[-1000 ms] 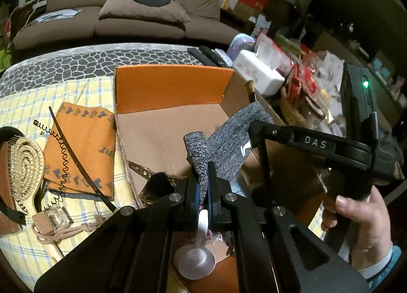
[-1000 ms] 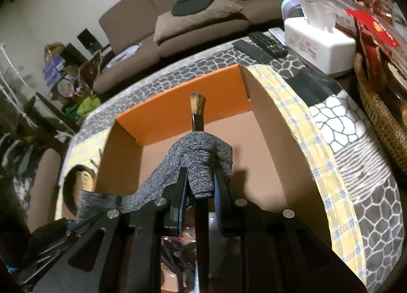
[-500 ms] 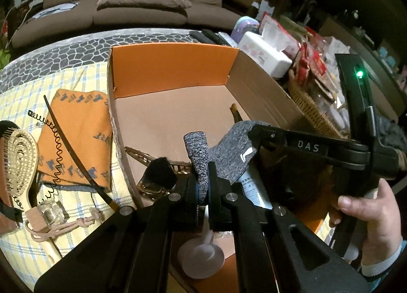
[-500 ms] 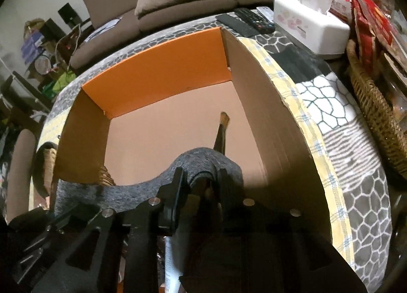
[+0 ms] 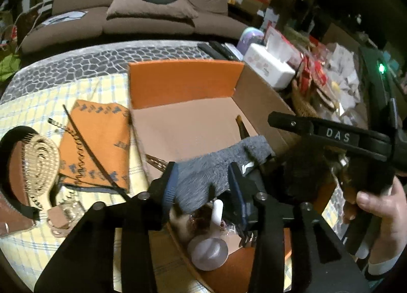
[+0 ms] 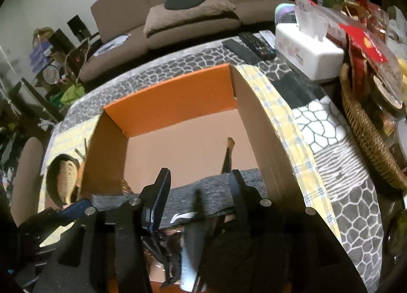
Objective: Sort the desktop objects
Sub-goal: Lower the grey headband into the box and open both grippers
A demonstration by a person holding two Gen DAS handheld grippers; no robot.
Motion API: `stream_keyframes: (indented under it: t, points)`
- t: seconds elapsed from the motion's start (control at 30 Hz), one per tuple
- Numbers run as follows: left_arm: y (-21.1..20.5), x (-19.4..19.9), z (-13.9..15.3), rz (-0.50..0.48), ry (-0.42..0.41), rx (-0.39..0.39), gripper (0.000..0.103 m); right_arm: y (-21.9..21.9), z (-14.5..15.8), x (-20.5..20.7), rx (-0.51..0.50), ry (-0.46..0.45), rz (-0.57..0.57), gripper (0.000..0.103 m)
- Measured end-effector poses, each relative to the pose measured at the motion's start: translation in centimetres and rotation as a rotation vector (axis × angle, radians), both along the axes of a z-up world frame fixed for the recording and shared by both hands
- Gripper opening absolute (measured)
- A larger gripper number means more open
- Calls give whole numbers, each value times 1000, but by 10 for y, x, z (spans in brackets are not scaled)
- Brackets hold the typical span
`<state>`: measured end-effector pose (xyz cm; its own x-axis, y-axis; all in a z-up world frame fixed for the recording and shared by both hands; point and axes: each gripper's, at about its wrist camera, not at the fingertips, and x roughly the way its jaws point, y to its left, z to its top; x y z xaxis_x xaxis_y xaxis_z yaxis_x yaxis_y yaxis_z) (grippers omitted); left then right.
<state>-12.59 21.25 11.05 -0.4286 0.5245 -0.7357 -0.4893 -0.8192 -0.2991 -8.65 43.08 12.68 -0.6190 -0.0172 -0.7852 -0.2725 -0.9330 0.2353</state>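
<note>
A grey knitted sock (image 5: 216, 168) lies loose across the near part of the open cardboard box (image 5: 183, 84), over other items in it. My left gripper (image 5: 202, 183) is open, its fingers either side of the sock's end. My right gripper (image 6: 199, 186) is open too, above the sock (image 6: 211, 191) inside the box (image 6: 173, 99). A dark brush handle (image 6: 227, 155) lies on the box floor. A white tube-like item (image 5: 217, 212) and a round cap sit below the sock.
Left of the box lie an orange cloth (image 5: 96, 140), a thin dark stick, a wooden hairbrush (image 5: 40, 163) and a black headband. Right of the box stand a tissue box (image 6: 307, 51), remotes (image 6: 251, 46) and a wicker basket (image 6: 368, 145).
Both grippers were shut on the sock's ends and have opened. The sock has dropped and now lies flat across the box contents.
</note>
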Motion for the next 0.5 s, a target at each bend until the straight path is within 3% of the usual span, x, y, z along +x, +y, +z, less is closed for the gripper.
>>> stream_keyframes:
  t: [0.2, 0.33, 0.5]
  points:
    - [-33, 0, 17, 64, 34, 34, 71, -14, 15, 1, 9, 31, 17, 65]
    - [-61, -6, 26, 110, 38, 66, 77, -29, 25, 1, 3, 66, 40, 73]
    - [-109, -15, 33, 207, 56, 83, 93, -55, 35, -6, -2, 96, 88, 80]
